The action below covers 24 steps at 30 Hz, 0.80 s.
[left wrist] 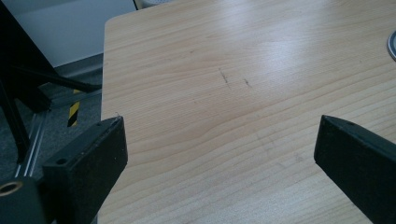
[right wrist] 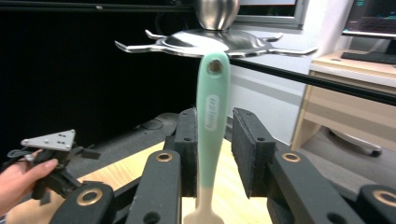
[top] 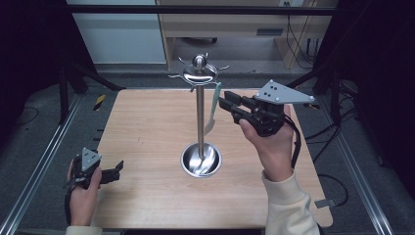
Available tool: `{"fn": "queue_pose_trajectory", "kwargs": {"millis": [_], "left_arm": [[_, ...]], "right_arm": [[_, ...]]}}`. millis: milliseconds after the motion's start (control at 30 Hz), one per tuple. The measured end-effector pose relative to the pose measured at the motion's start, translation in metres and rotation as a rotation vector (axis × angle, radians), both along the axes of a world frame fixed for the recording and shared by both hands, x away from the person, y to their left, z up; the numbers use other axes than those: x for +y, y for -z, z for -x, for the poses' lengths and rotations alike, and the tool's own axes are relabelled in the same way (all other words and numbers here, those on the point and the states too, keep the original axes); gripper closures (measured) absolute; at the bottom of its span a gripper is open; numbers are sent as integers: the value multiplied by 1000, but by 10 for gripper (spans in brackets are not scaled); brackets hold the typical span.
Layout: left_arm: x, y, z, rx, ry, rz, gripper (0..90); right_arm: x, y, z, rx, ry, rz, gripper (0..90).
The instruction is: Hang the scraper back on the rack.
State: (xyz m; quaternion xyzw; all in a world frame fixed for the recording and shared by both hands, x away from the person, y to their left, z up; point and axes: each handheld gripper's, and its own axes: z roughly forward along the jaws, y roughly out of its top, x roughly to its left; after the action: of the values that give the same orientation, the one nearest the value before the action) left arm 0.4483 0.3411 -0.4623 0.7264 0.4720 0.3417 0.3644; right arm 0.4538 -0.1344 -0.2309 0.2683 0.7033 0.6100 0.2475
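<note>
A steel utensil stand [top: 200, 117] rises from a round base [top: 200, 160] at the table's middle, with a ring of hooks [right wrist: 212, 41] at its top. A mint-green-handled utensil [right wrist: 212, 116] hangs by its hole from one hook, its pale lower end pointing down [top: 211, 115]. My right gripper [right wrist: 214, 154] is held up to the right of the pole [top: 223, 102]. Its jaws straddle the green handle, with a thin gap showing on one side. My left gripper [top: 117, 169] rests open and empty near the table's front left [left wrist: 219, 154].
The wooden table [top: 147, 127] has bare board around the stand's base [left wrist: 392, 44]. Metal rails [top: 44, 161] run along both sides of it. A wooden desk [top: 235, 24] stands behind, with cables on the floor at right. The other hand's gripper [right wrist: 49, 154] shows far off.
</note>
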Motion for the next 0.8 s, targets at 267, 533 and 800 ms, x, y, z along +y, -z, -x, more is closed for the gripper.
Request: {"fn": "queue_pose_trajectory", "kwargs": {"millis": [267, 533, 800], "left_arm": [[0, 3, -3, 19, 1, -1, 24], [4, 2, -4, 18, -8, 4, 24], [4, 1, -3, 11, -14, 6, 24]], "right_arm": [[-7, 4, 4, 7, 75, 22, 670], [-16, 5, 6, 32, 155, 59, 538], [-18, 8, 2, 33, 242, 58, 355]]}}
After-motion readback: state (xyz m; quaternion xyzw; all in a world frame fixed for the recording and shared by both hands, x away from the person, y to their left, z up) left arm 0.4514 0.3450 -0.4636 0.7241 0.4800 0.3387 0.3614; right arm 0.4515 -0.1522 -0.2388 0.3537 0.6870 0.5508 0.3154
